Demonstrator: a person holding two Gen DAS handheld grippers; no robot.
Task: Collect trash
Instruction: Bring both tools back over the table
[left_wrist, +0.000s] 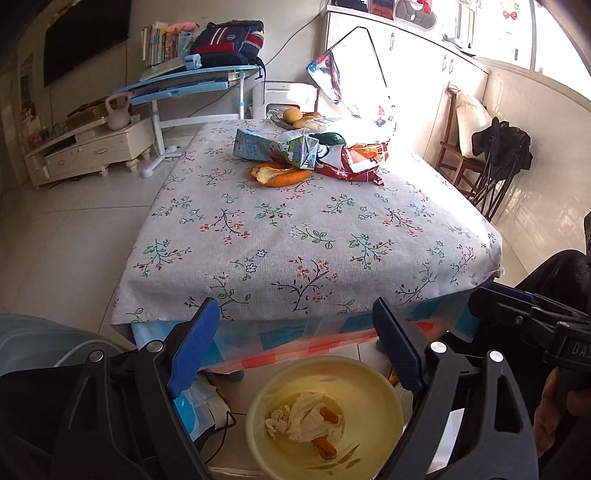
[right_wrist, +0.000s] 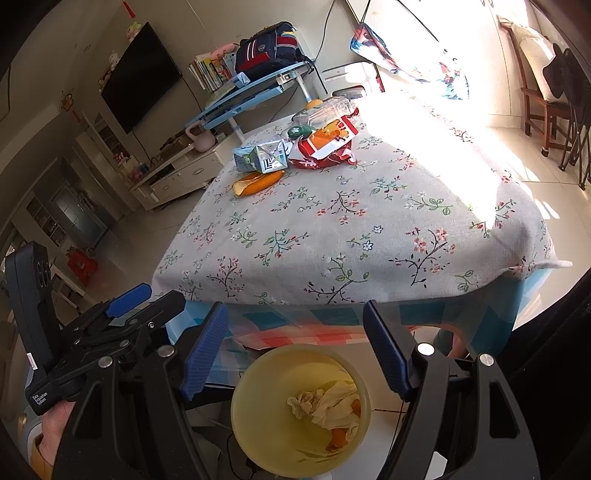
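Both tools (left_wrist: 295, 345) (right_wrist: 293, 350) gape; bin (left_wrist: 258, 402) rim cropped.

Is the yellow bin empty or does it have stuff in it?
Not empty: the yellow bin holds a crumpled tissue and orange peel pieces at its bottom.

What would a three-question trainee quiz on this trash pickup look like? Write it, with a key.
1. True or false: the left gripper holds the orange peel.
2. What already lies in the yellow bin? A) crumpled tissue and peel B) a bottle C) nothing
3. The milk carton lies on the ____.

Key: 1. False; both it and the right gripper are open and hold nothing. 2. A. 3. Table, beside the red snack bag.
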